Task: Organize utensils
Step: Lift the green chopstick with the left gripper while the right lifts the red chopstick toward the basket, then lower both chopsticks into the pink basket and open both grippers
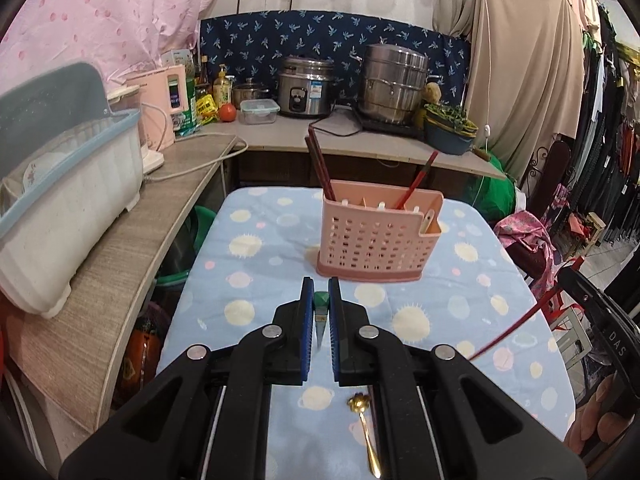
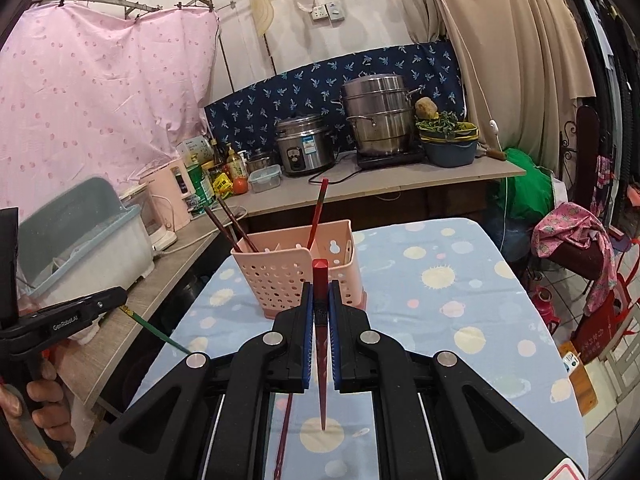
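1. Grippers first: my left gripper [image 1: 321, 300] is clamped on a green chopstick [image 1: 321, 322], my right gripper [image 2: 320, 300] on a red chopstick [image 2: 320, 320], both held above the table
2. I see the pink utensil holder [image 1: 376, 236] standing upright on the blue dotted tablecloth [image 1: 256, 264], just ahead of both grippers
3. It already holds two dark chopsticks [image 1: 318, 164] on its left side and one red chopstick [image 1: 418, 178] further right
4. A gold spoon [image 1: 366, 436] lies on the cloth beneath my left gripper
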